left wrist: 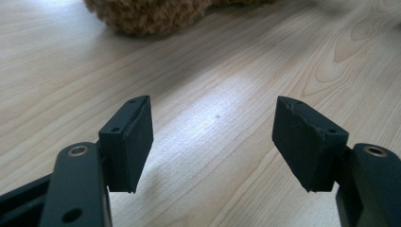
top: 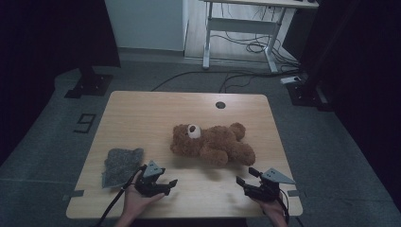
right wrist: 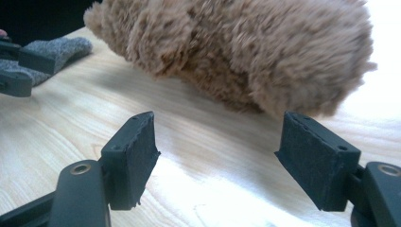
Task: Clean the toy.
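Brown teddy bear [top: 213, 143] lying on its side near the middle of the wooden counter [top: 142, 111], head toward the left. Grey cloth [top: 121, 165] flat at the near left. Left tongs [top: 166, 182] low beside the cloth, jaws wide apart, nothing between them. Right tongs [top: 247, 176] just short of the bear's legs, jaws spread wide and empty, pointing at the fur.
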A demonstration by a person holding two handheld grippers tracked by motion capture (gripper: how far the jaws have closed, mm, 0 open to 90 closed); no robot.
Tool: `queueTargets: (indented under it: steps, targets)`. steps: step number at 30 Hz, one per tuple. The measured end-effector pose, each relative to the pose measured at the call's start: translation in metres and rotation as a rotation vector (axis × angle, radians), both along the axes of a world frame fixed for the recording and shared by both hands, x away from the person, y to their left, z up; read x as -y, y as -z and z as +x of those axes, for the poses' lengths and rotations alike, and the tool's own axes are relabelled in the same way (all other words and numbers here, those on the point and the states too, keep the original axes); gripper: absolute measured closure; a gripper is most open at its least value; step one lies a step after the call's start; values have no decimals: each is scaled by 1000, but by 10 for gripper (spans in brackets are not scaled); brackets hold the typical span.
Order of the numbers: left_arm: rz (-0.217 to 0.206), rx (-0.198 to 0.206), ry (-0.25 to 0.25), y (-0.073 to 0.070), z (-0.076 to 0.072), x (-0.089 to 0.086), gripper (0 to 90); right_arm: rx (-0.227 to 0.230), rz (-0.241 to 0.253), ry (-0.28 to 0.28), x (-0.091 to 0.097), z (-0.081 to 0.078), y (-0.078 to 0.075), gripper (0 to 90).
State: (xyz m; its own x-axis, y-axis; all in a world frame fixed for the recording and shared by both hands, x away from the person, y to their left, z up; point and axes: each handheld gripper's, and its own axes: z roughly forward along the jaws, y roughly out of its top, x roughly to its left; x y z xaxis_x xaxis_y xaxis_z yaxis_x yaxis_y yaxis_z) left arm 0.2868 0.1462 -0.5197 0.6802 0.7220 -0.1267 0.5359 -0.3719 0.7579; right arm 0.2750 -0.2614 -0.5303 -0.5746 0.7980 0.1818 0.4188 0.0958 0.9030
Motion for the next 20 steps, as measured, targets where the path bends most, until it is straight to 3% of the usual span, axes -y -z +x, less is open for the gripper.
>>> queueTargets:
  steps: [4, 8, 20]
  targets:
    - [17, 0, 10, 4, 0, 4, 302, -42, -45, -17, -10, 1, 6, 278]
    - [33, -1, 21, 7, -1, 7, 302, -55, -58, -19, -15, 0, 8, 278]
    - [15, -9, 18, 6, 1, 6, 301, -57, -44, -22, -15, 1, 11, 278]
